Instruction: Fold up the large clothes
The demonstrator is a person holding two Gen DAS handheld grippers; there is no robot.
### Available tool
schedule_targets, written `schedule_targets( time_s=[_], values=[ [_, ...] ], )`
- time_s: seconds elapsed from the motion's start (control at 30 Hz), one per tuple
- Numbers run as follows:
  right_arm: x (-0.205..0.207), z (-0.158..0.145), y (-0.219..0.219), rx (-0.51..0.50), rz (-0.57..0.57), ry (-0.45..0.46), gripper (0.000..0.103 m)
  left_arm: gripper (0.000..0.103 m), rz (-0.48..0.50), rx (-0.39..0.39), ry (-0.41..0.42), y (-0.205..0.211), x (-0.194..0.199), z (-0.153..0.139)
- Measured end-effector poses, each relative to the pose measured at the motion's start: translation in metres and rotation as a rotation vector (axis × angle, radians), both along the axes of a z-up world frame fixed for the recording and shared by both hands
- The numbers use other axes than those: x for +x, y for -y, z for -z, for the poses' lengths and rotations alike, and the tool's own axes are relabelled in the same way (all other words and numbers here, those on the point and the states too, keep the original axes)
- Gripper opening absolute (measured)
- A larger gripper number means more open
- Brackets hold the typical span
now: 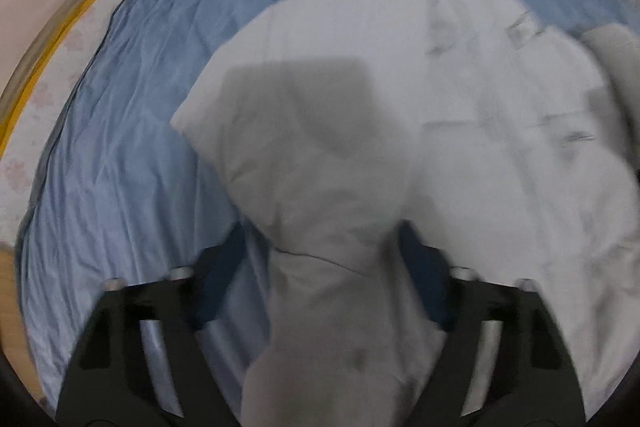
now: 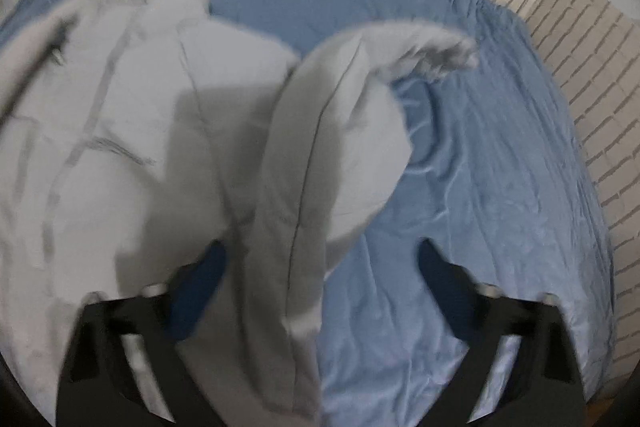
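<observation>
A large white padded jacket (image 1: 500, 115) lies bunched on a blue bed sheet (image 1: 132, 131). In the left wrist view a bundle of its fabric (image 1: 320, 227) runs between the blue-padded fingers of my left gripper (image 1: 322, 239); the fingers stand fairly wide and the grip is hidden. In the right wrist view the jacket (image 2: 100, 115) fills the left half, and one sleeve (image 2: 340, 131) with a ribbed cuff (image 2: 444, 55) hangs lifted through my right gripper (image 2: 320, 259). Its fingers stand wide apart and the sleeve touches neither pad clearly. Both views are motion-blurred.
The blue sheet (image 2: 500, 167) covers the bed. A pale brick wall (image 2: 560, 27) borders its far and right sides. At the left of the left wrist view is a floral cover (image 1: 52, 75) with a yellow strip (image 1: 44, 67).
</observation>
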State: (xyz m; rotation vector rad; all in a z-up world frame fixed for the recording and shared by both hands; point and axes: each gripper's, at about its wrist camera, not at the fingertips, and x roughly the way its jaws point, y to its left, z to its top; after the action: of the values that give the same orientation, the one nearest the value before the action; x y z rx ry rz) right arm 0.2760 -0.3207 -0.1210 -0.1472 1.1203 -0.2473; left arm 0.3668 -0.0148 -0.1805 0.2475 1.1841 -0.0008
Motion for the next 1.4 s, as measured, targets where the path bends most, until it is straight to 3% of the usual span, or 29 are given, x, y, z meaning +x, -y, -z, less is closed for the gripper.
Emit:
schedule_targets(
  time_s=[0.07,0.1,0.2,0.33,0.43,0.77,0.87,0.93,0.97,1.0,1.03,1.07,1.13,1.23,1.33,1.4],
  values=[
    [0.006,0.020,0.002,0.063,-0.011,-0.057,0.045,0.058,-0.036,-0.037,-0.021,-0.012,0.005,0.008],
    [0.005,0.025,0.002,0.072,-0.019,-0.058,0.039,0.056,-0.060,-0.056,-0.018,-0.022,0.006,0.008],
    [-0.001,0.026,0.002,0.019,-0.039,-0.027,0.018,0.040,-0.084,-0.077,-0.011,-0.041,0.006,0.007],
    [-0.022,0.020,0.003,-0.026,-0.013,0.021,0.012,0.022,-0.087,-0.042,-0.027,-0.054,-0.005,0.013],
    [-0.041,0.017,0.001,-0.053,-0.005,0.025,0.009,0.019,-0.080,-0.050,-0.040,-0.059,-0.024,0.019],
    [-0.136,0.003,0.023,0.051,0.092,0.020,0.007,0.016,-0.030,-0.144,-0.053,-0.055,-0.098,0.008],
    [-0.135,-0.001,0.028,0.127,0.079,0.015,0.009,0.021,-0.010,-0.136,-0.030,-0.058,-0.094,0.001],
    [-0.131,-0.007,0.025,0.120,0.062,0.014,0.015,0.038,-0.002,-0.118,0.005,-0.056,-0.092,-0.014],
    [-0.131,-0.014,0.020,0.103,0.051,0.019,0.023,0.049,0.004,-0.104,0.029,-0.052,-0.094,-0.027],
    [-0.129,-0.024,0.017,0.096,0.044,0.033,0.040,0.065,0.009,-0.098,0.051,-0.052,-0.098,-0.031],
    [-0.129,-0.032,0.015,0.090,0.040,0.052,0.050,0.078,0.018,-0.090,0.082,-0.047,-0.101,-0.041],
    [-0.130,-0.043,0.012,0.075,0.044,0.082,0.062,0.081,0.024,-0.084,0.098,-0.041,-0.104,-0.054],
    [-0.131,-0.060,0.005,0.047,0.043,0.123,0.062,0.088,0.052,-0.072,0.127,-0.030,-0.103,-0.076],
    [-0.123,-0.072,0.000,0.039,0.036,0.149,0.067,0.092,0.067,-0.064,0.140,-0.020,-0.088,-0.066],
    [-0.110,-0.074,0.002,-0.060,0.105,0.164,0.077,0.092,0.082,-0.051,0.123,-0.003,-0.066,-0.055],
    [-0.100,-0.073,0.021,-0.027,0.139,0.176,0.079,0.092,0.092,-0.046,0.105,0.004,-0.050,-0.054]
  ],
)
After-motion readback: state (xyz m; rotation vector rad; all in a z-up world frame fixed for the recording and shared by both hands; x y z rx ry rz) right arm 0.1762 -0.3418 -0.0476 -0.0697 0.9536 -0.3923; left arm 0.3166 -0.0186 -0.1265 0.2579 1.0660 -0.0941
